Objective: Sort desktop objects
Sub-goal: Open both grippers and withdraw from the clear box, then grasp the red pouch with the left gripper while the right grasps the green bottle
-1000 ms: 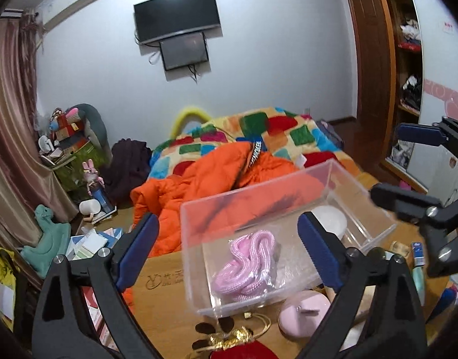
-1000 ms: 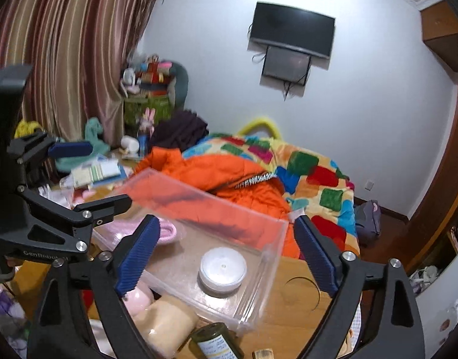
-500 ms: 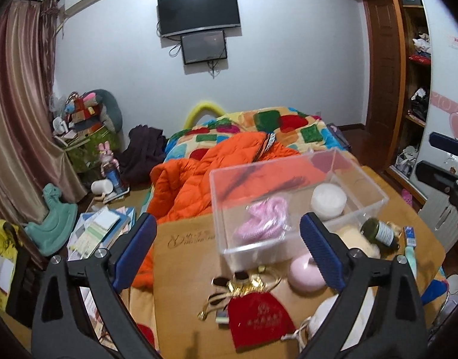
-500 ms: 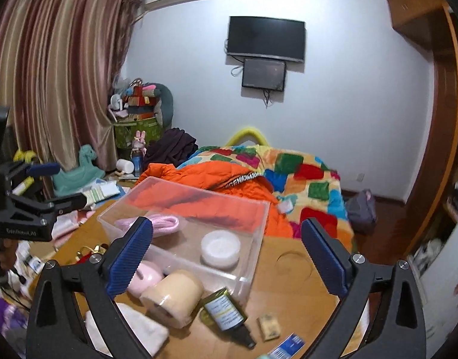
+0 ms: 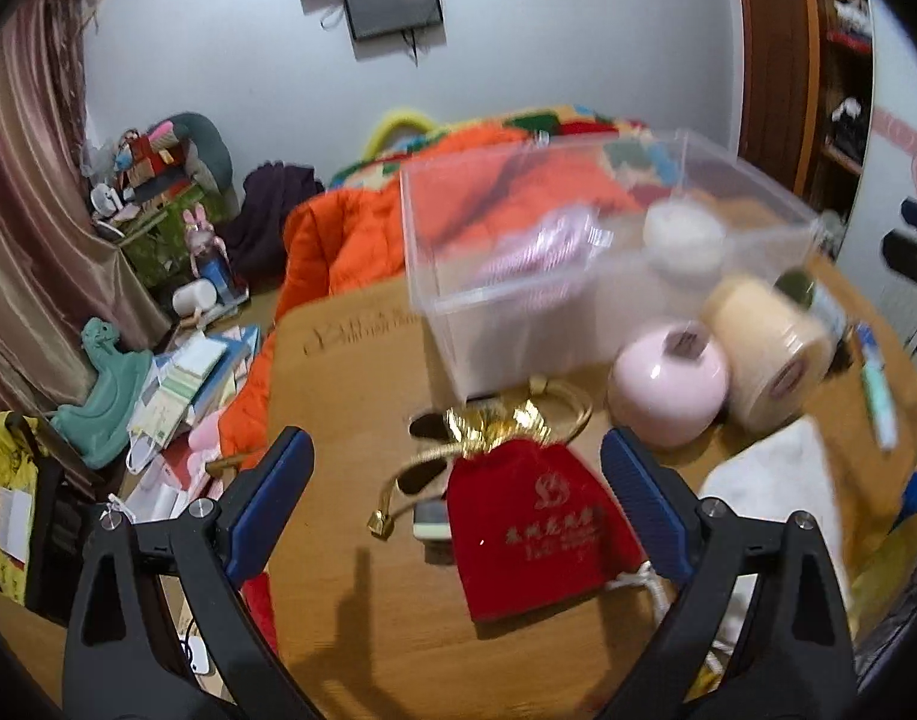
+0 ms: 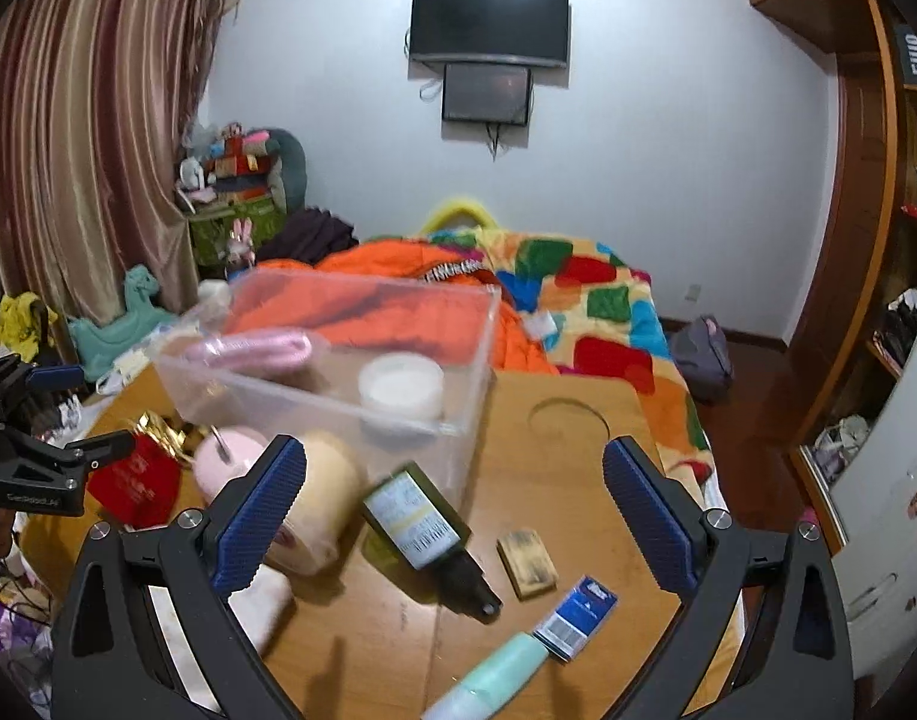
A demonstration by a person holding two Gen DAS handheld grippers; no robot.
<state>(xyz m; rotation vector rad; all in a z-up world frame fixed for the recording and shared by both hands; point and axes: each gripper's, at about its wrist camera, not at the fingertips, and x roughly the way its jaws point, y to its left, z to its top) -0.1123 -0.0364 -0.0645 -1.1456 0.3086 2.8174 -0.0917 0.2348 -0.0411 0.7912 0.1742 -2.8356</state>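
Left gripper [image 5: 455, 483] hangs w/ jaws spread wide, nothing between them, over a red pouch [image 5: 533, 531] w/ gold trim lying flat on the wooden table [image 5: 350, 384]. Right gripper [image 6: 455, 501] also spread wide & empty, above a dark green bottle [image 6: 425, 525] lying on its side. Clear plastic box [image 5: 578, 252] sits toward the far side of the table; inside it, a pink rope bundle [image 5: 536, 246] at left & a white round jar [image 5: 683, 234] at right. Just in front of the box: pink round case [image 5: 668, 390] touching a cream roll [image 5: 767, 348], white cloth [image 5: 776, 480] nearer the camera. In right wrist view, right of the bottle lie a small brown block [image 6: 527, 555], a blue packet [image 6: 578, 615] & a mint tube [image 6: 494, 675], packet overlapping the tube's end. Behind the table, an orange jacket [image 6: 398, 276] on a bed w/ a multicolor quilt [image 6: 584, 294].
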